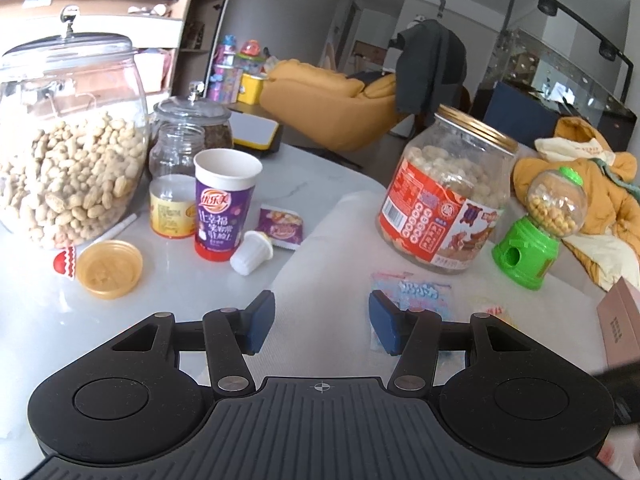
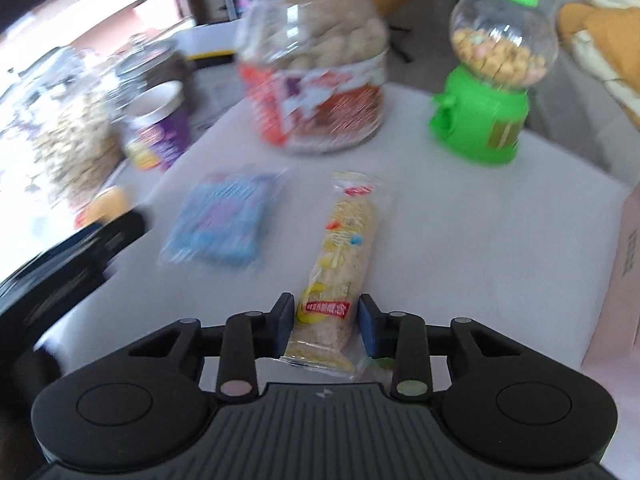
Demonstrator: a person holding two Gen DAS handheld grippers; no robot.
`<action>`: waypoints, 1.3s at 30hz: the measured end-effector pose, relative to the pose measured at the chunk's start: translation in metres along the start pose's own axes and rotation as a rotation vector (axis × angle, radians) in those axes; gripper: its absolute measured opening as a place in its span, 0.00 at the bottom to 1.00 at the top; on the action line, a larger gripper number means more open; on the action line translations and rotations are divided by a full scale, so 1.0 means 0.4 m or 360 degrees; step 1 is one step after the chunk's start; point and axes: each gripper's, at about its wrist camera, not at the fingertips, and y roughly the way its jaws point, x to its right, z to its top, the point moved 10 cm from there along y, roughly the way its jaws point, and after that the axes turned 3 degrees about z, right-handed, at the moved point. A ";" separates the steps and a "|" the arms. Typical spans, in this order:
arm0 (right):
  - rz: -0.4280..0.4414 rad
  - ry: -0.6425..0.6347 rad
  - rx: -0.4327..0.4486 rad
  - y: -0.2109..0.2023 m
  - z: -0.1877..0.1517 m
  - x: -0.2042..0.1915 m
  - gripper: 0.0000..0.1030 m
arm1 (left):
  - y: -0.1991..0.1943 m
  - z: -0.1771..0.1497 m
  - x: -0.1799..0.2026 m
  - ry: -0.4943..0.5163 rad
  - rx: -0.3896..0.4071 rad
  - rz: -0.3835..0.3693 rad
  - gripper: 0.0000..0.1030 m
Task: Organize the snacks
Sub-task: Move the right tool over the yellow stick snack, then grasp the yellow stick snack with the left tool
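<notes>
snack bar right of blue packet

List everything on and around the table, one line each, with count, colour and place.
peanut jar: 1, clear glass, far left
small glass jars: 2, clear, behind the cup
cup: 1, purple and red, left of centre
yellow tub: 1, beside the cup
yellow lid: 1, front left
jelly cup: 1, white, on its side by the cup
purple sachet: 1, behind the jelly cup
gold-lid jar: 1, red label, centre right
candy dispenser: 1, green, right
blue packet: 1, on the white mat
snack bar: 1, yellow wrapper, on the mat
pink box: 1, right edge
left gripper: open, empty
right gripper: around the snack bar's near end
</notes>
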 end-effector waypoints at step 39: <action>-0.0087 -0.0139 0.0335 -0.182 -0.310 0.179 1.00 | -0.202 -0.219 0.172 0.0566 -0.0237 -0.0136 0.33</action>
